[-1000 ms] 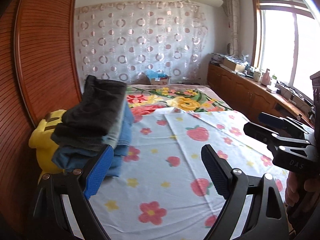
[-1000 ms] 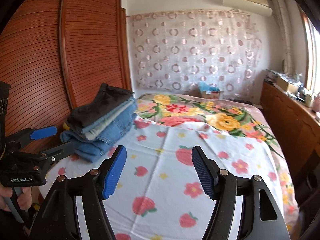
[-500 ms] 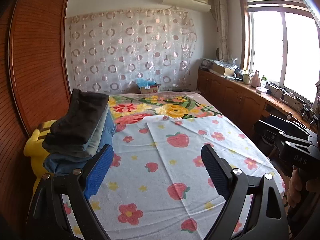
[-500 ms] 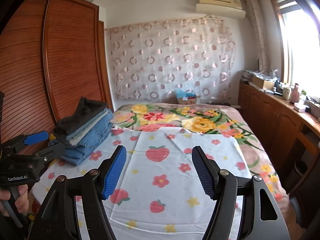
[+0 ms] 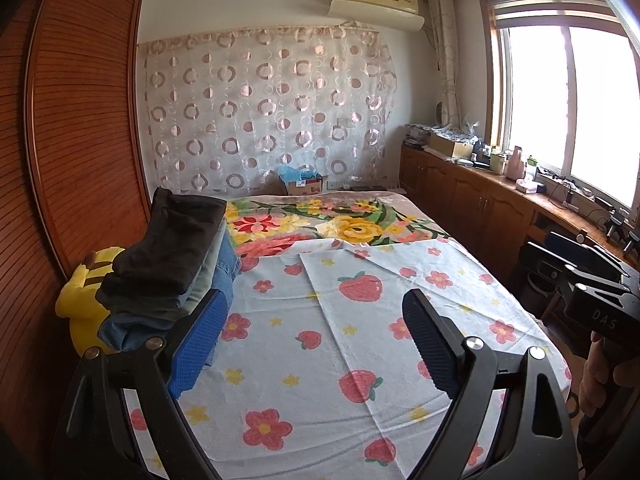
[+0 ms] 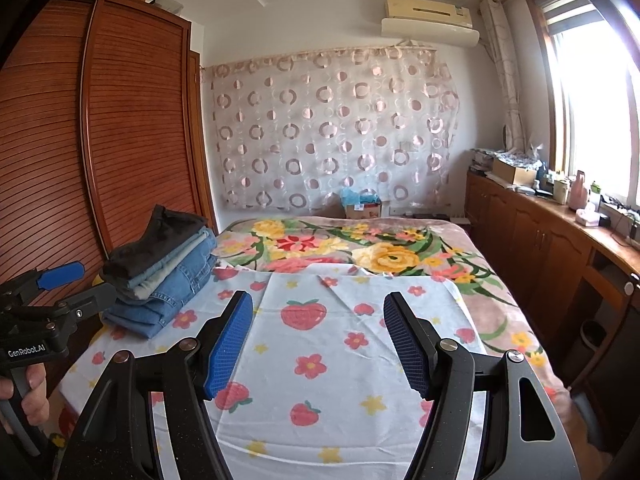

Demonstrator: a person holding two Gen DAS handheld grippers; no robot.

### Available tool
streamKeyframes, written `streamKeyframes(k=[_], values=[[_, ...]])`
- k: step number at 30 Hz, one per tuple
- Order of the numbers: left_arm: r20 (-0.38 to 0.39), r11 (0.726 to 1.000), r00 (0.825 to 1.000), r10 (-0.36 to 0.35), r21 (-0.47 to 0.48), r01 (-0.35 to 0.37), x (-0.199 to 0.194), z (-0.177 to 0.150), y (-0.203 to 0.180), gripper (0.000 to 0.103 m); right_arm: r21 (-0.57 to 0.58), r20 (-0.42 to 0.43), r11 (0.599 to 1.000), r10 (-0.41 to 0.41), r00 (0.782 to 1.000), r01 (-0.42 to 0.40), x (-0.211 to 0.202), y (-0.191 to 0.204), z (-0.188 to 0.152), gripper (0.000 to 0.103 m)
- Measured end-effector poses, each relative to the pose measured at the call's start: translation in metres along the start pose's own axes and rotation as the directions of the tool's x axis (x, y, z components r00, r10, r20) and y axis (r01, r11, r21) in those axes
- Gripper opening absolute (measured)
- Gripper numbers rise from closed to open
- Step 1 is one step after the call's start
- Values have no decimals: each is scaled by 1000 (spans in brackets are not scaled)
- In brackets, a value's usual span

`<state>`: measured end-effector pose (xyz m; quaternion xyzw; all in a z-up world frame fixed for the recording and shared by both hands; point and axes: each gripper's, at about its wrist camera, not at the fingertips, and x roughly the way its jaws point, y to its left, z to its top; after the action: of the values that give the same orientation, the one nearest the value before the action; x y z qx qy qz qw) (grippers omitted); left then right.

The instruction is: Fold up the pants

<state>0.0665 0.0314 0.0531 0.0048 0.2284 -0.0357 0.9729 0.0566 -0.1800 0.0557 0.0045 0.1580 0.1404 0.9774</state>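
While both grippers hang above the bed with nothing between their fingers, the left gripper (image 5: 316, 344) stands wide open in the lower middle of its view and the right gripper (image 6: 318, 344) is likewise open. The stack of folded pants (image 5: 172, 268), black on top over grey and blue denim, rests at the left edge of the pale-blue strawberry-and-flower printed sheet (image 5: 340, 344), beside a yellow plush toy (image 5: 80, 300). In the right wrist view the stack (image 6: 160, 276) sits at middle left, before the brown slatted wooden wardrobe (image 6: 120, 140).
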Motion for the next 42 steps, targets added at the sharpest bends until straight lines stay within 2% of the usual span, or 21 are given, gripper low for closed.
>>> streamKeyframes(k=[42], values=[[0, 1000, 1000, 0, 1, 0, 0, 0, 0, 90, 8, -4, 1000, -3, 1000, 3, 3, -13, 2, 70]])
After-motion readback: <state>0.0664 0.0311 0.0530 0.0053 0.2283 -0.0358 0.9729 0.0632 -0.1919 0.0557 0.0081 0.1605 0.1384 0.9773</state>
